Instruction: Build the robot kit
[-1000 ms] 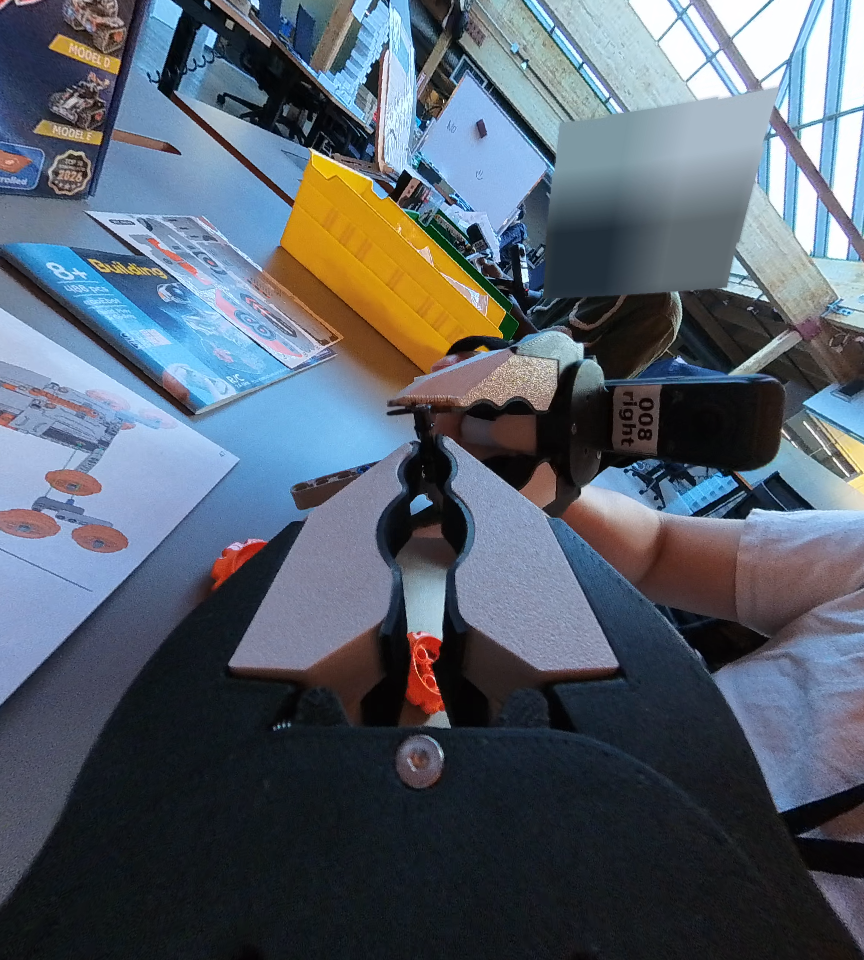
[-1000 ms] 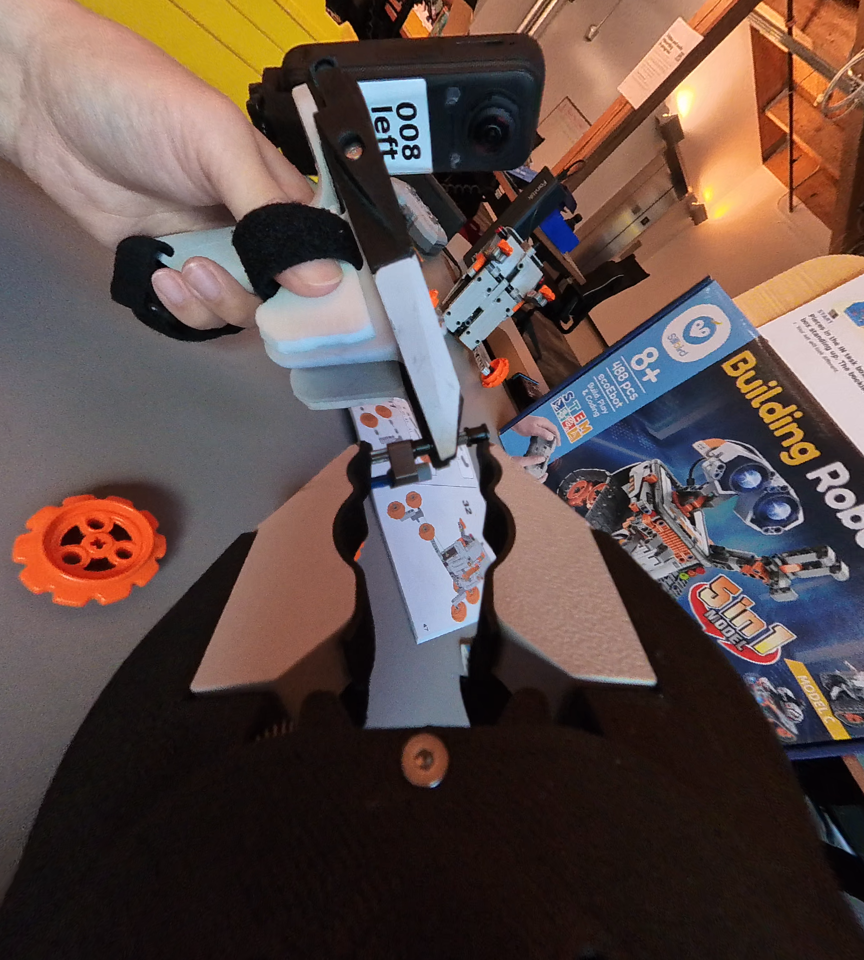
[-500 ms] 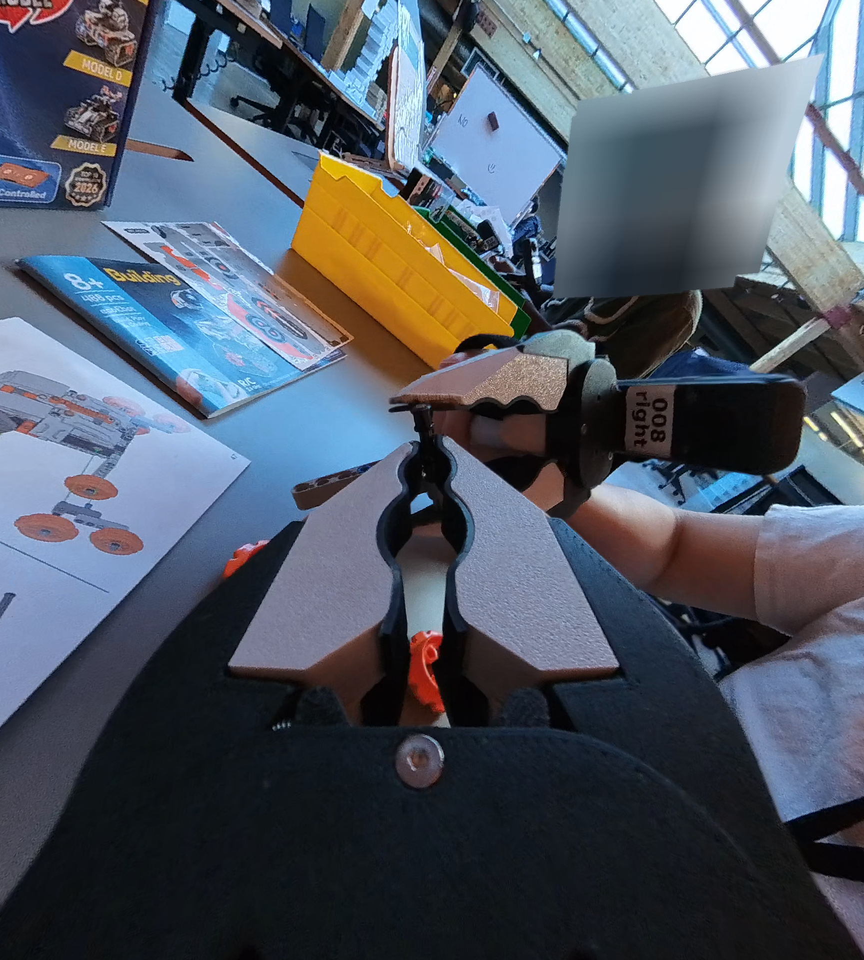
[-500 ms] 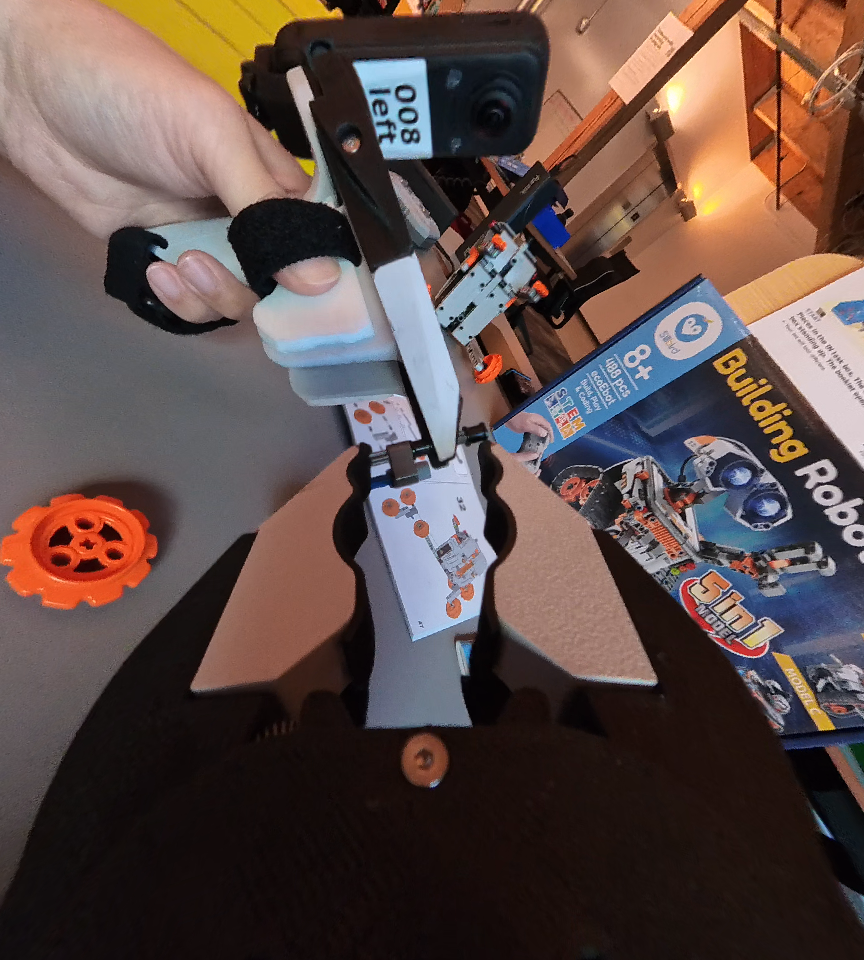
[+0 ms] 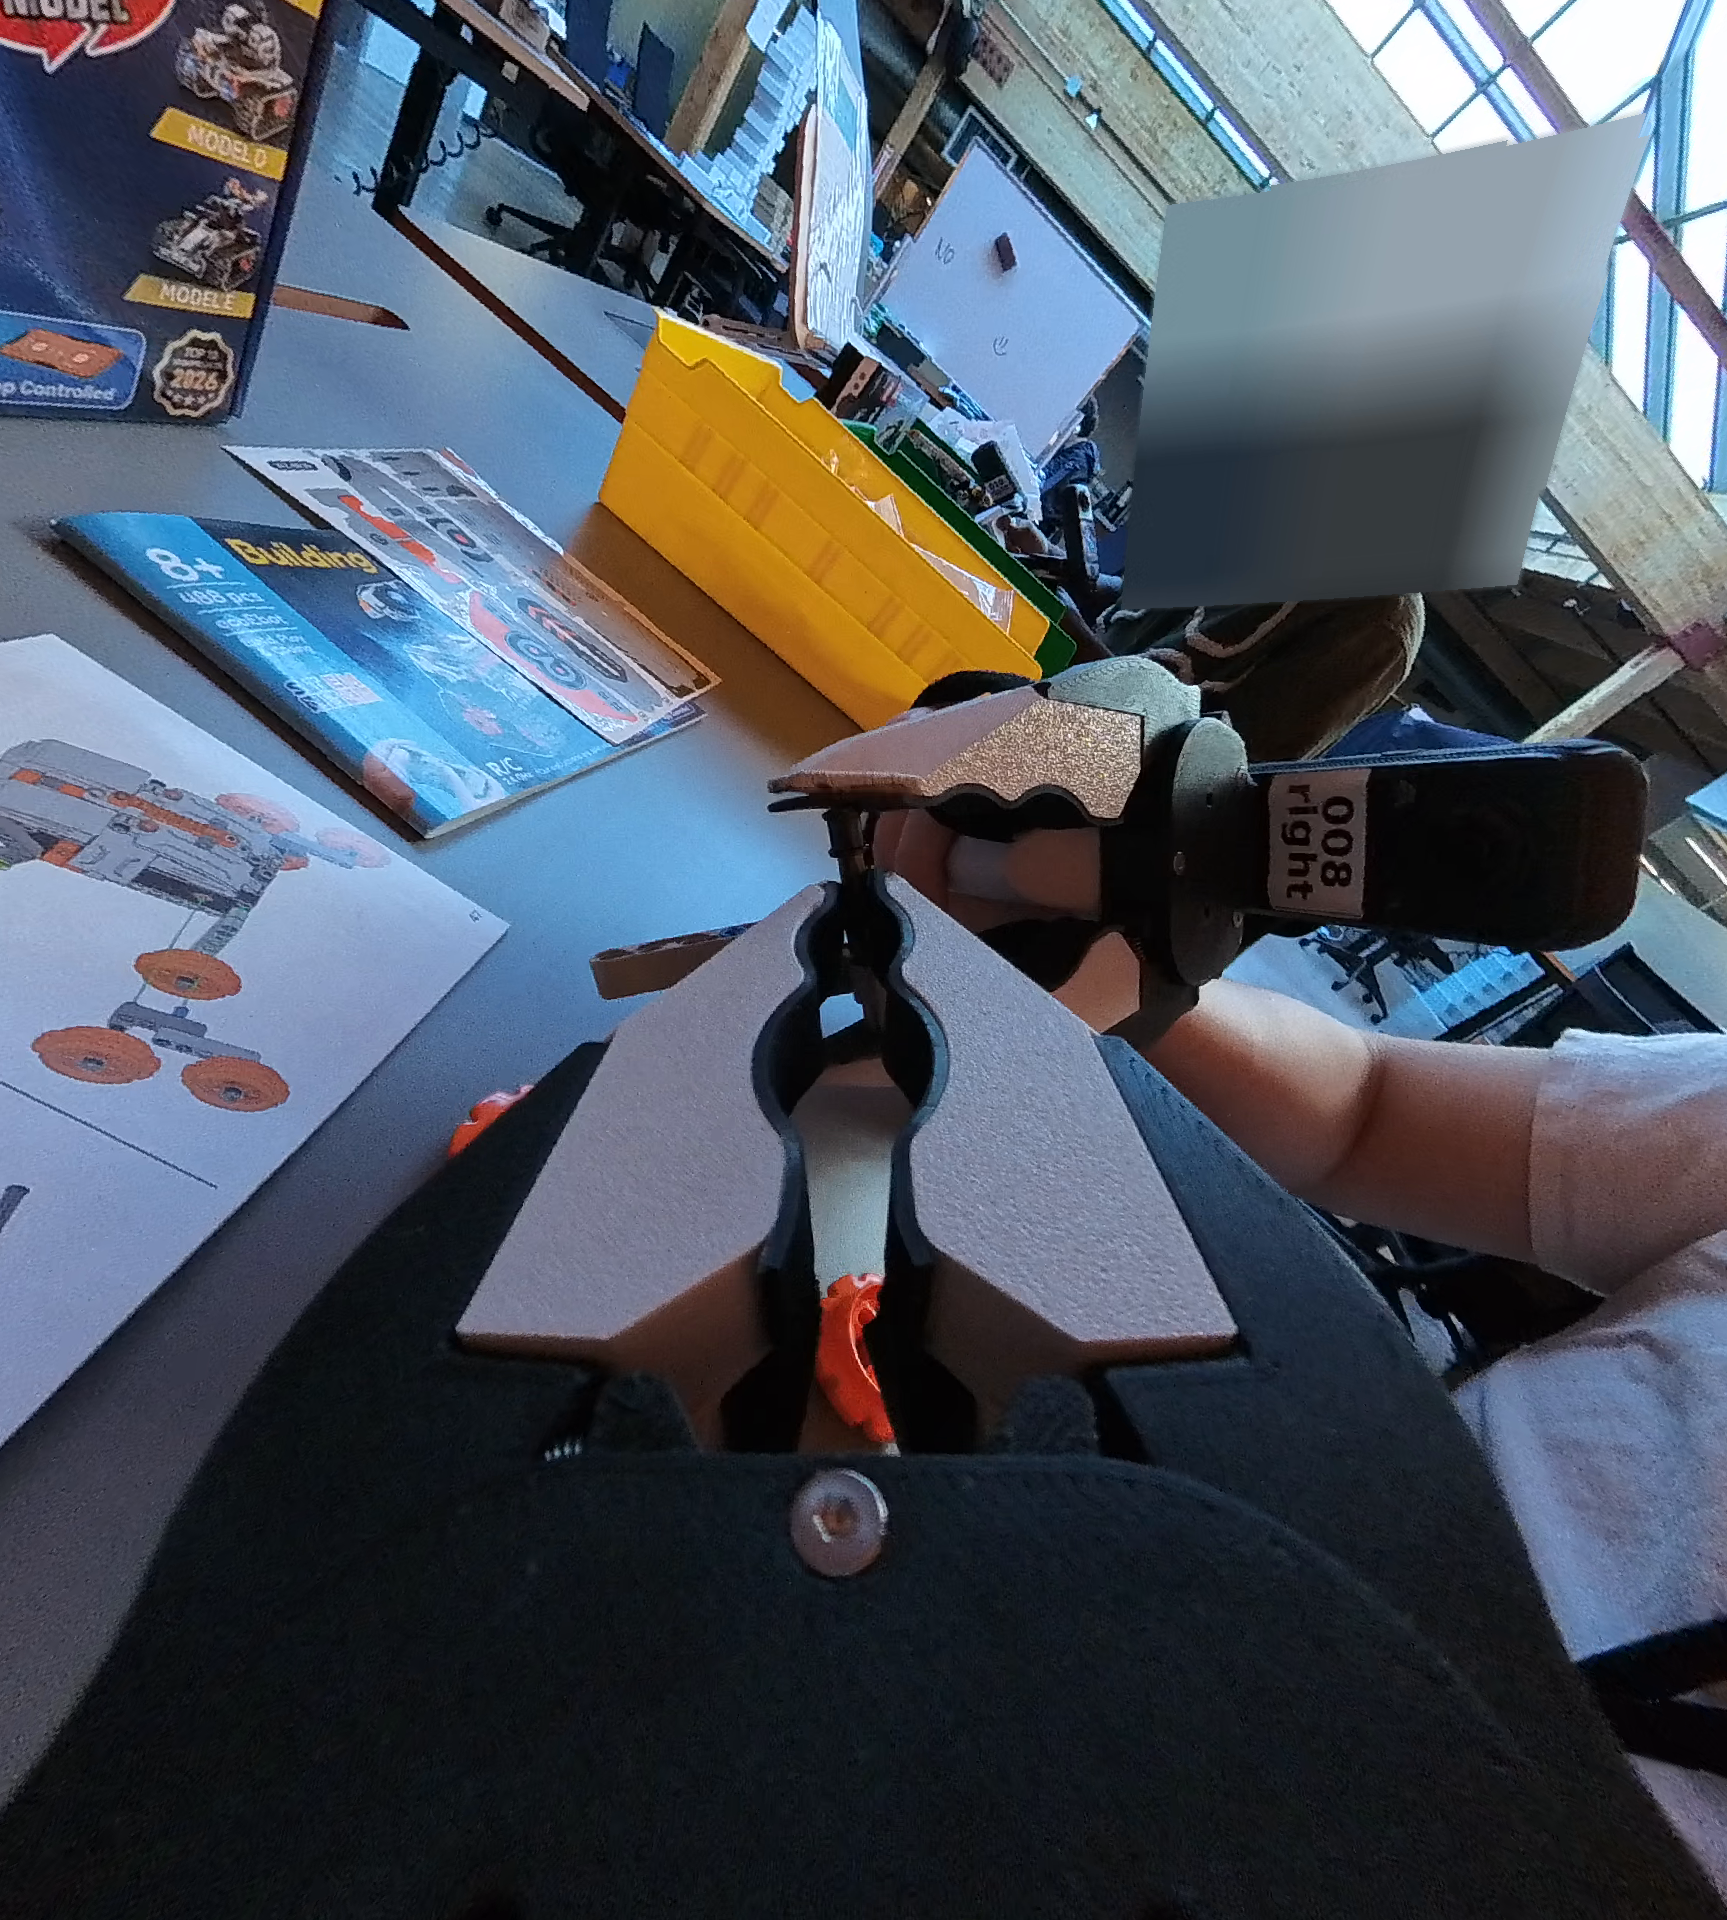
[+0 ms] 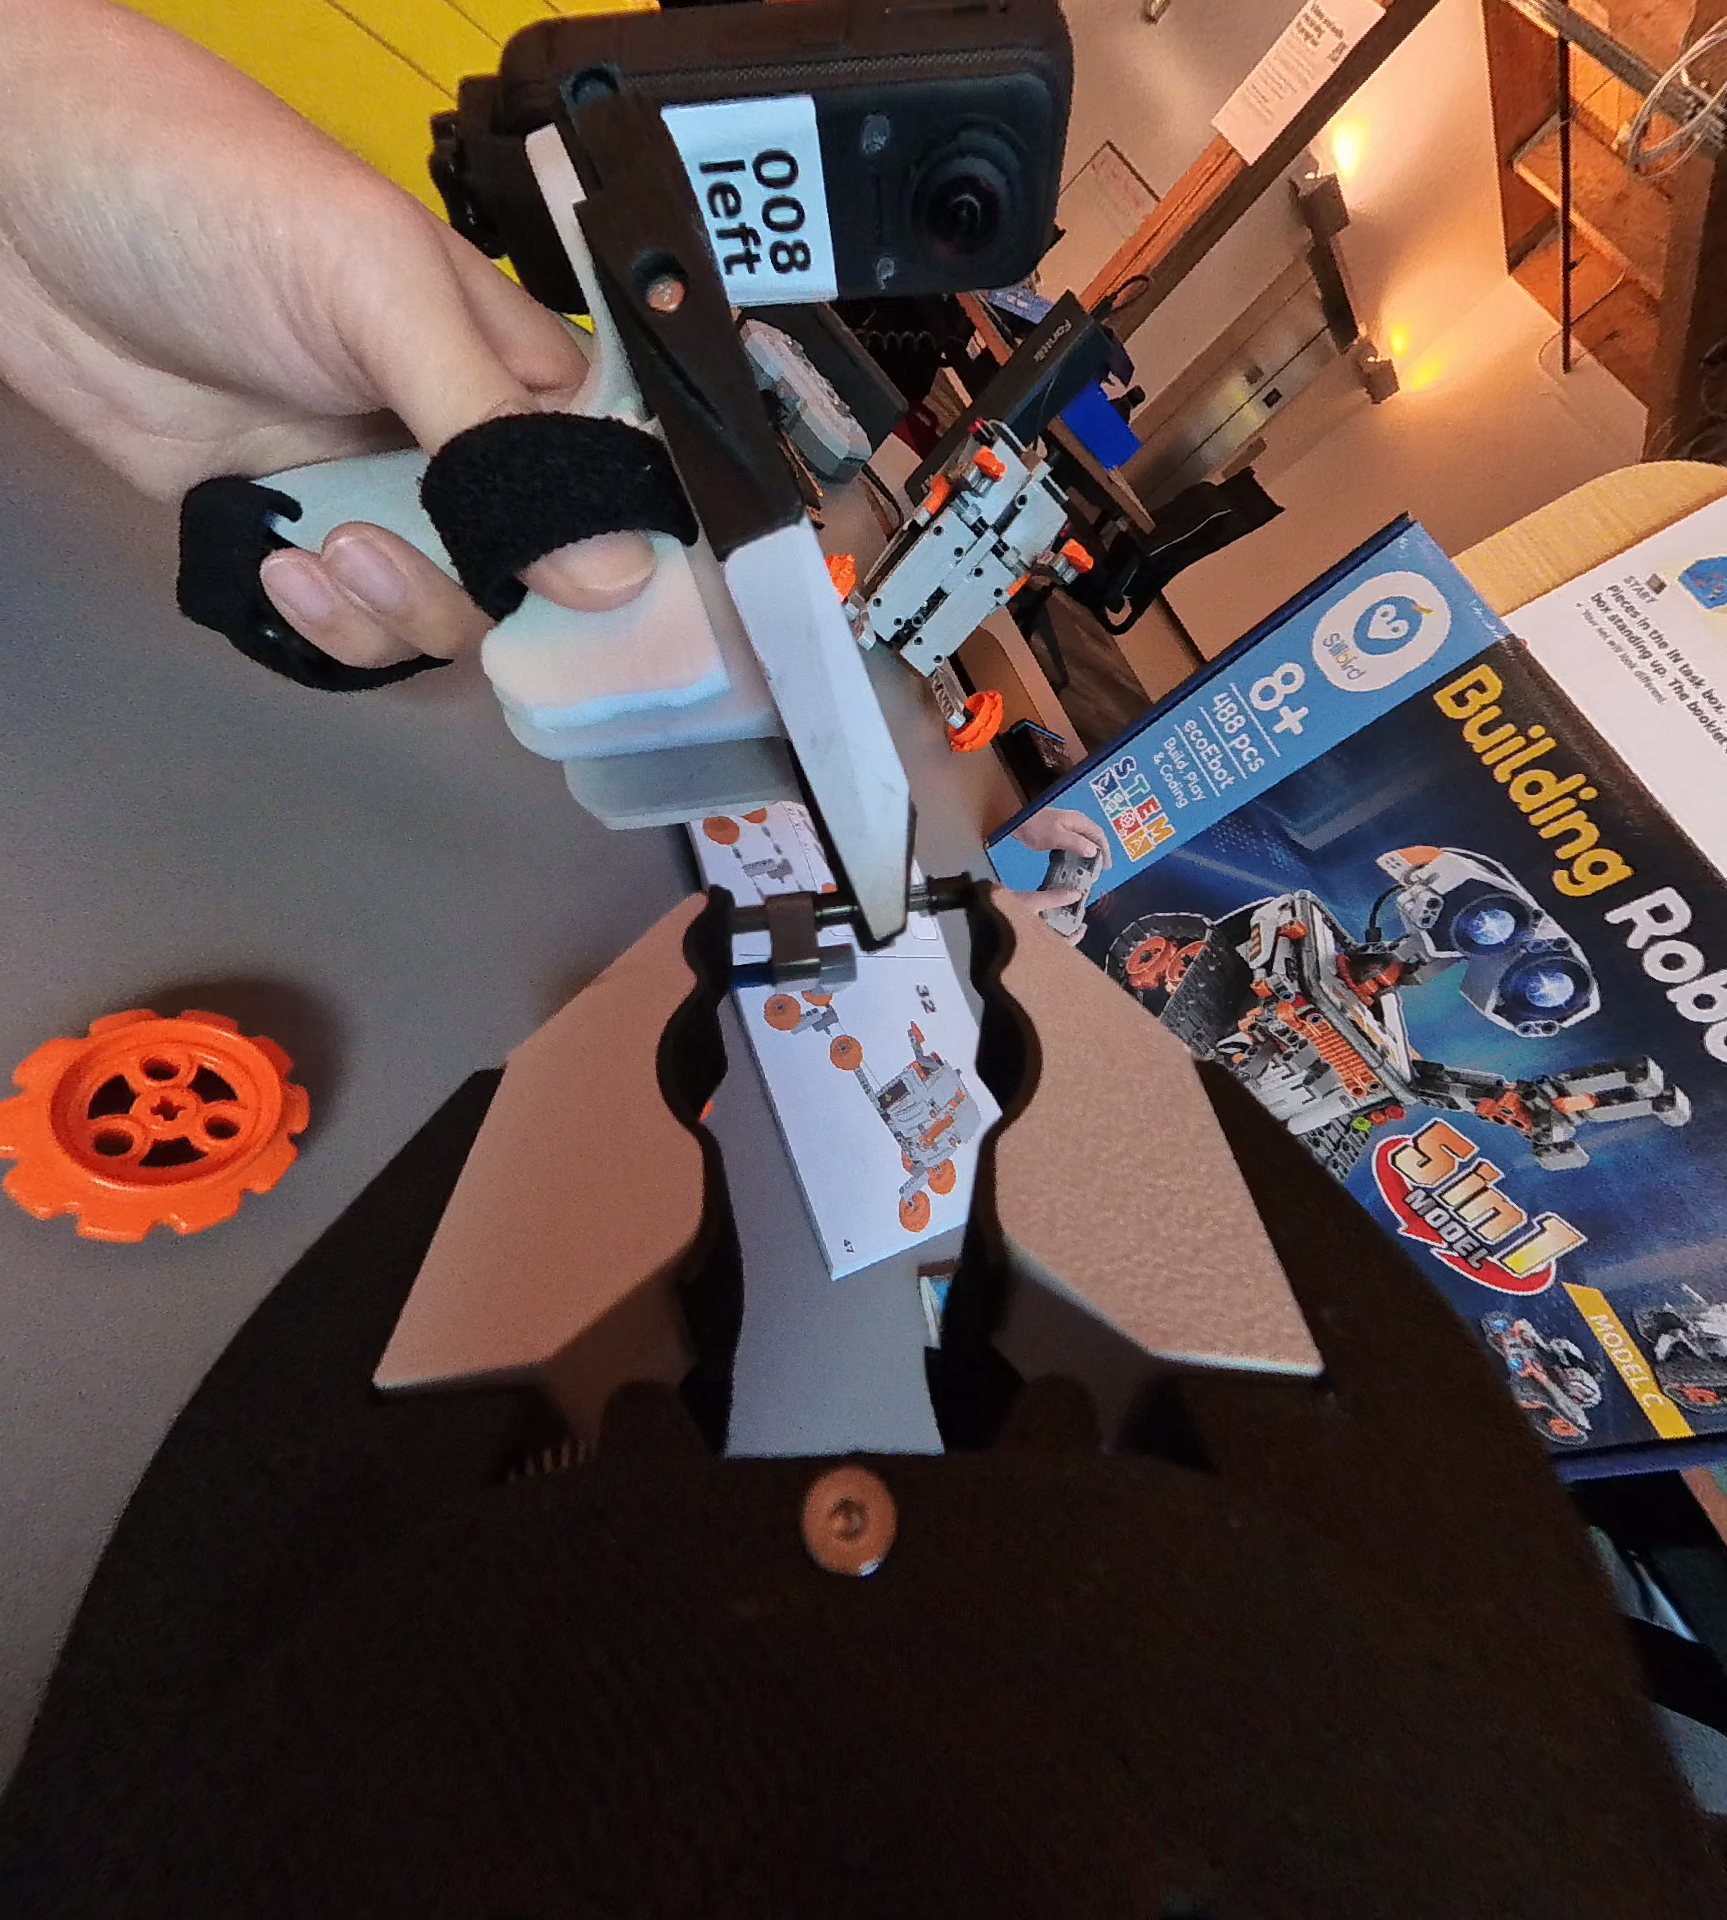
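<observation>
A thin black axle [image 6: 838, 914] with a grey connector [image 6: 802, 940] on it is held between both grippers above the grey table [image 6: 215, 831]. My right gripper [image 6: 843, 909] has its jaws partly closed, with a fingertip on each end of the axle. My left gripper [image 5: 854, 904] is shut on the axle's shaft. It shows in the right wrist view [image 6: 880, 894] coming down from above beside the connector. The right gripper shows side-on in the left wrist view [image 5: 817, 800], just beyond my left fingertips. An orange gear wheel [image 6: 147, 1122] lies on the table to the left.
A white instruction sheet [image 5: 111, 935], a blue booklet [image 5: 371, 665] and a yellow bin [image 5: 807, 540] lie on the table. A blue kit box [image 6: 1410, 987] stands to the right, with a partly built grey and orange model [image 6: 963, 561] behind it. A person's forearm [image 5: 1306, 1101] is close on the right. Only a small space, under 4 cm, lies between the two pairs of fingers. The orange gear wheel [image 6: 147, 1122] sits 10 cm or so from the ends of my right fingers.
Both grippers keep their hold on the axle. They have drifted slightly together, so the table and papers shift a little in both views.
</observation>
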A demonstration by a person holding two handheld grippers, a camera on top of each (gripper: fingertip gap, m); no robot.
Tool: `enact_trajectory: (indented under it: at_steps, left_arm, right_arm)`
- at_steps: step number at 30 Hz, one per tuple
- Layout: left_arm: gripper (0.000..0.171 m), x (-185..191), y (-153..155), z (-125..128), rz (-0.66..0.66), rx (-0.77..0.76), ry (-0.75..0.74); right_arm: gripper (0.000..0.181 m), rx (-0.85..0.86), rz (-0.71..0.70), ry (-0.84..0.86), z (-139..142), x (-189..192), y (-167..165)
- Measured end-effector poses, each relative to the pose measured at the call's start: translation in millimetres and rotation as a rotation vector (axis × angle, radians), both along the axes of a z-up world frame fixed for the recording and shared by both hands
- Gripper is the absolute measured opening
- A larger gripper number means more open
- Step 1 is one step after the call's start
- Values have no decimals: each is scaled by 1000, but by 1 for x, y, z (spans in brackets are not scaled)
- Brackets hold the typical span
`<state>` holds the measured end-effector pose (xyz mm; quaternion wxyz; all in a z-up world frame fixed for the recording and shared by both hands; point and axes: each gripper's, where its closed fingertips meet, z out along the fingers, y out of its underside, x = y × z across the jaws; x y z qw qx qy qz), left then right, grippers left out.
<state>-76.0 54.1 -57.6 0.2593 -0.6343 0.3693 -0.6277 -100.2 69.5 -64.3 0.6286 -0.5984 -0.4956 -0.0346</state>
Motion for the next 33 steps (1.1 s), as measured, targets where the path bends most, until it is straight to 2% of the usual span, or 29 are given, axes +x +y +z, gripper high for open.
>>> enact_trajectory:
  at_steps: [7,13,19,22,28,31,33]
  left_arm:
    - [0,1,1,-4,12,-11,4]
    - [1,3,4,-2,14,-60,-24]
    - [1,37,14,-8,-63,-133,32]
    - [1,58,20,-12,-89,-103,83]
    - [1,75,38,6,-93,-12,52]
    - [0,69,43,15,-92,-19,-19]
    - [0,66,39,10,-99,-8,-23]
  right_arm:
    - [45,-65,12,32,-5,1,1]
    - [45,-52,-20,27,-3,5,4]
    - [44,-83,-125,70,-9,42,15]
    - [45,-96,-204,97,-12,64,22]
    - [44,-38,-301,64,7,81,42]
    - [44,-20,-280,114,15,74,46]
    - [44,11,-262,62,9,71,42]
